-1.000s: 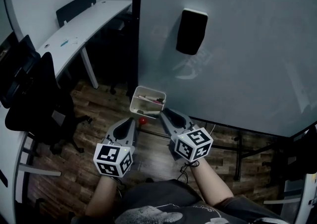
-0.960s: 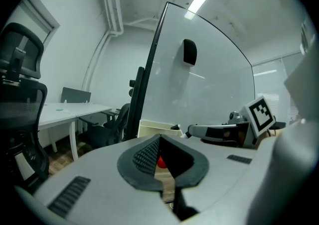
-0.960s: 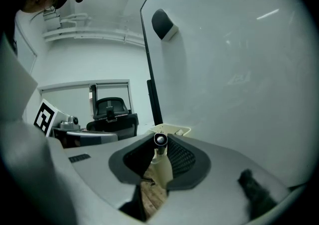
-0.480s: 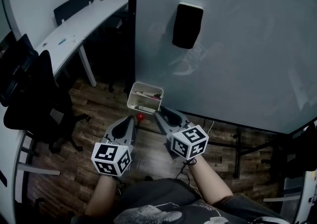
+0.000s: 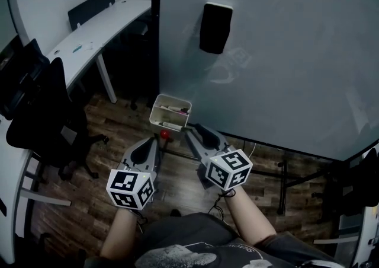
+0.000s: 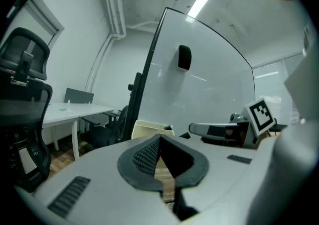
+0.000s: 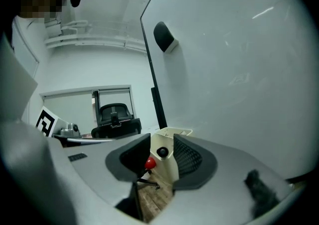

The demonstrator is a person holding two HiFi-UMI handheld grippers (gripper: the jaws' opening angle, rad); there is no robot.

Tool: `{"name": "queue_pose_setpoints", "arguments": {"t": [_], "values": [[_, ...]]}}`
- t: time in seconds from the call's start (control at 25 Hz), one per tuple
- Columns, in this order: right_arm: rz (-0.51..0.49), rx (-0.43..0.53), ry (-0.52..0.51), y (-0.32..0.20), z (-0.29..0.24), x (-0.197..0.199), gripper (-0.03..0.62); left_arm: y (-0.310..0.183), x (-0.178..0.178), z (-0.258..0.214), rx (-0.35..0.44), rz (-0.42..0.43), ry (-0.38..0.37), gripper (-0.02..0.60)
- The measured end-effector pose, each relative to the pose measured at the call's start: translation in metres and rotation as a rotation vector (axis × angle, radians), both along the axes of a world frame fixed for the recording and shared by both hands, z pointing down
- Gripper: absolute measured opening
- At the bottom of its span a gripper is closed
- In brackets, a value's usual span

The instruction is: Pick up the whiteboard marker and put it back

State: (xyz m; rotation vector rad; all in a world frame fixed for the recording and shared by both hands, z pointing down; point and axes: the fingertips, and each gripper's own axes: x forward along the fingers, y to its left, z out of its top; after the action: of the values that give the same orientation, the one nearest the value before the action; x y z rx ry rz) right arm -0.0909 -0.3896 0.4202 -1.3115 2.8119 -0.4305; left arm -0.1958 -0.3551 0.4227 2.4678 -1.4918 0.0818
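Whiteboard marker [image 5: 175, 108] lies, as far as the dim head view shows, inside the cream marker tray [image 5: 154, 108] fixed at the lower edge of the whiteboard [image 5: 284, 53], which is where it is stored. The right gripper [image 7: 162, 145] is aimed at that tray and its jaws are opening with nothing between them, so the drop-off looks done. The left gripper [image 6: 159, 142] is closed and empty, idle alongside.

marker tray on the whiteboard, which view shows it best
The head view: it looks down into the marker tray, showing markers inside. The left gripper view catches only its rim; the right gripper view only an outer wall.
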Motion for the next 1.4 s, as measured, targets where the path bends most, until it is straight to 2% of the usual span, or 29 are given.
{"name": "queue_pose_setpoints", "arguments": {"t": [0.24, 0.52, 0.76, 0.96, 1.4], "values": [[-0.007, 0.034, -0.04, 0.021, -0.021, 0.023, 0.132, 0.015, 0.019, -0.005, 0.007, -0.002, -0.006, 0.014], [-0.023, 0.028, -0.057, 0.051, -0.03, 0.06, 0.128, 0.043, 0.066, -0.01, 0.002, 0.03, -0.015, 0.014], [-0.046, 0.014, -0.042, 0.079, -0.026, 0.077, 0.094, 0.069, 0.088, -0.014, 0.009, 0.015, -0.024, 0.014], [-0.033, 0.041, -0.062, 0.105, -0.032, 0.099, 0.048, 0.094, 0.105, -0.014, 0.01, -0.005, -0.036, 0.014], [-0.051, 0.029, -0.017, 0.169, -0.023, 0.147, 0.025, 0.161, 0.157, -0.01, 0.01, -0.021, -0.049, 0.014]]}}
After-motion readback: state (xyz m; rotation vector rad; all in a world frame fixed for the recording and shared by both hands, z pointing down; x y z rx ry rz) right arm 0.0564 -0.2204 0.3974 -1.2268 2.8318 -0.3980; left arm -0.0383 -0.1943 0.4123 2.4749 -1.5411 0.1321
